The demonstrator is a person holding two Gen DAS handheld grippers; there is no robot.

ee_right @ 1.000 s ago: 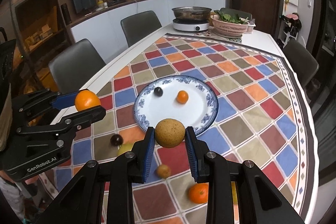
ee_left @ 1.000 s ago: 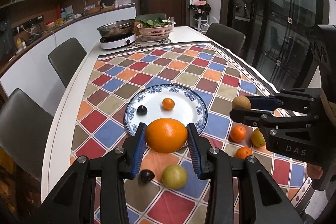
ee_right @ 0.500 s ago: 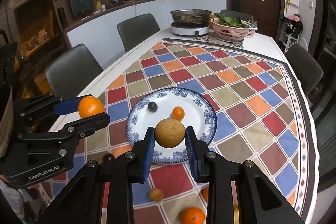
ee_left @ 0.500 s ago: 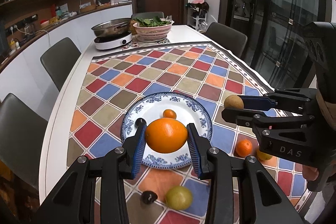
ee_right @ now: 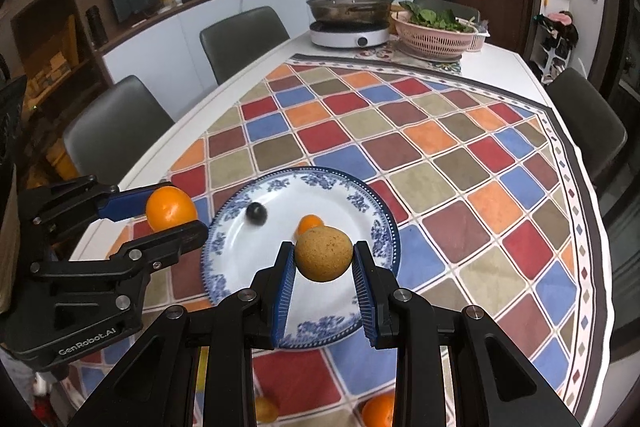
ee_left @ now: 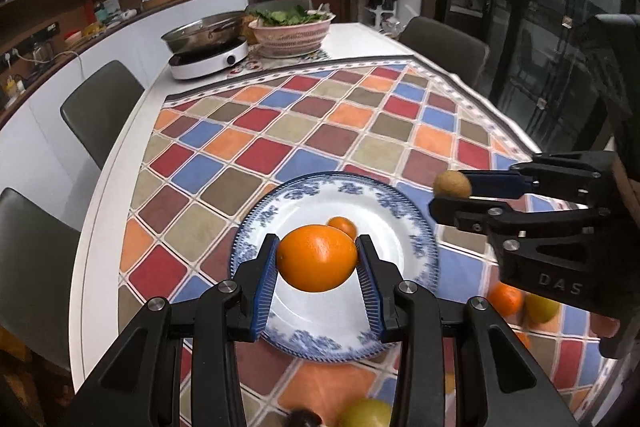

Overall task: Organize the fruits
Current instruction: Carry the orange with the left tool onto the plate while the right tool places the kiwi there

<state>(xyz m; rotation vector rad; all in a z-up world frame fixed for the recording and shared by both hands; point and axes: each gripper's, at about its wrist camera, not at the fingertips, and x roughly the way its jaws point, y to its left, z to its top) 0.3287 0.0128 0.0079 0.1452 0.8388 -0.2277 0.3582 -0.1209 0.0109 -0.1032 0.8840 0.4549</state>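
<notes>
My left gripper (ee_left: 317, 261) is shut on a large orange (ee_left: 316, 257) and holds it above the near part of the blue-and-white plate (ee_left: 416, 227). My right gripper (ee_right: 323, 263) is shut on a brown kiwi (ee_right: 323, 254) above the same plate (ee_right: 376, 211). A small tangerine (ee_right: 309, 223) and a dark plum (ee_right: 256, 213) lie on the plate. The right gripper with the kiwi (ee_left: 452, 184) shows at the right of the left wrist view. The left gripper with the orange (ee_right: 170, 207) shows at the left of the right wrist view.
Loose fruit lies on the checked cloth near me: a tangerine (ee_left: 505, 298), a yellow-green fruit (ee_left: 541, 307), a green fruit (ee_left: 366, 413), a tangerine (ee_right: 378, 409). A cooker with a pan (ee_right: 350, 27) and a pink basket of greens (ee_right: 436, 35) stand at the far end. Chairs surround the table.
Both grippers have moved forward over the plate with their fruit still held. The loose fruit on the cloth has slid toward the bottom of both views.
</notes>
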